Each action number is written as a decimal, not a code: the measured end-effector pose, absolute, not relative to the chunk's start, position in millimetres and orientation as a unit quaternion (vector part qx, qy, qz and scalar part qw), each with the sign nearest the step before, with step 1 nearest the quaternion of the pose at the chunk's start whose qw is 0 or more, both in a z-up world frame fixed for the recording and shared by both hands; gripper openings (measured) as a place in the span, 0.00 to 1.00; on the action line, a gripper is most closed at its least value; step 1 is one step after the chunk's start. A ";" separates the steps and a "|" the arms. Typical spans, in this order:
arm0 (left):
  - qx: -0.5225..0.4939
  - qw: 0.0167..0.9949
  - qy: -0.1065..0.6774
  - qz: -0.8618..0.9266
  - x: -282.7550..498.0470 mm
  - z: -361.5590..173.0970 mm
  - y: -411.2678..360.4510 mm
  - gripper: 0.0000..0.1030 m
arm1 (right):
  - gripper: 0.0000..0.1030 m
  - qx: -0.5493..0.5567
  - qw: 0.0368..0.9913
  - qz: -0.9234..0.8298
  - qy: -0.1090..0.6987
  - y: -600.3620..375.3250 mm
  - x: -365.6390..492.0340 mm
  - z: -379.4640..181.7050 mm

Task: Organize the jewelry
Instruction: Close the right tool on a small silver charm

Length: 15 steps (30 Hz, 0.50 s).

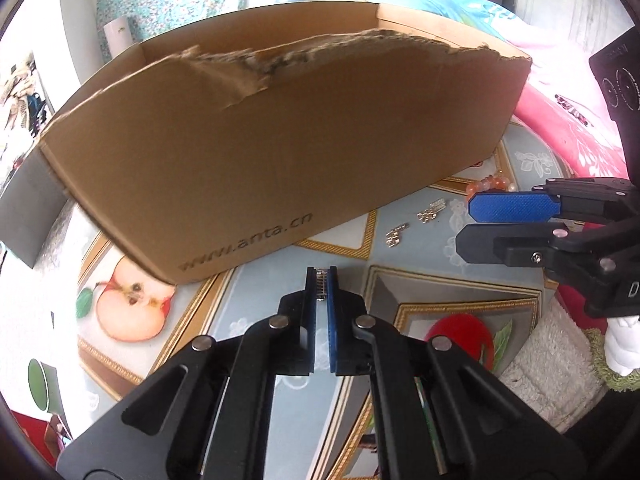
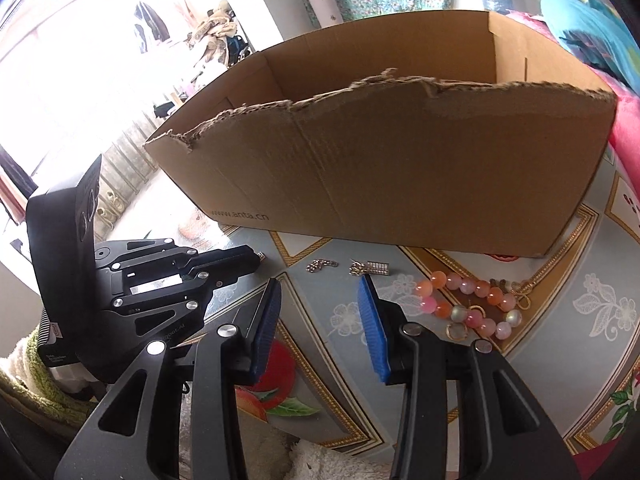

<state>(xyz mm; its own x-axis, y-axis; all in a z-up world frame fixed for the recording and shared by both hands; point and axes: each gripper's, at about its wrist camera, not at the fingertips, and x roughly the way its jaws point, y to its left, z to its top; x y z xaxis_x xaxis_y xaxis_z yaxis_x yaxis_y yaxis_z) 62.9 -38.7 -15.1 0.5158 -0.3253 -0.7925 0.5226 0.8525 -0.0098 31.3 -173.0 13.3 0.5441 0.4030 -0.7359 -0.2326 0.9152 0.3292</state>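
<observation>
Jewelry: a small silver piece (image 1: 321,285) is pinched in the closed left hand-held gripper (image 1: 321,280) above the bench (image 1: 260,300). Only the right view shows the bead bracelet (image 2: 468,304), right of the half-open, empty right hand-held gripper (image 2: 320,300).

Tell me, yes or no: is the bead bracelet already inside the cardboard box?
No, the bead bracelet lies on the patterned tablecloth in front of the cardboard box.

matt brown cardboard box (image 2: 400,168) with a rough torn rim; glossy bead bracelet (image 2: 468,304); shiny printed tablecloth (image 2: 560,344).
</observation>
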 end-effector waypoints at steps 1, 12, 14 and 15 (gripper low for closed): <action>0.110 0.864 0.428 -0.243 62.2 -15.1 -34.9 0.04 | 0.34 0.088 0.873 0.185 0.442 -167.7 33.0 13.1; 0.090 0.869 0.423 -0.239 61.3 -17.4 -30.2 0.04 | 0.23 0.002 0.880 0.155 0.449 -133.8 57.8 3.1; 0.090 0.869 0.421 -0.242 62.1 -18.1 -24.0 0.04 | 0.20 -0.018 0.883 0.150 0.445 -127.8 60.3 3.7; 0.089 0.869 0.421 -0.243 61.9 -18.2 -16.5 0.04 | 0.19 -0.031 0.884 0.145 0.443 -124.8 61.1 3.7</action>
<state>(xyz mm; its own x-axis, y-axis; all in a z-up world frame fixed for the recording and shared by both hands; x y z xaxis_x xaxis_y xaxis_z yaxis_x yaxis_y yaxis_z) 61.9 -16.5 -18.2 0.5274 -0.3481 -0.7751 0.4978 0.8658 -0.0501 61.1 -124.8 3.7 0.5648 0.2295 -0.7927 -0.2848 0.9558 0.0738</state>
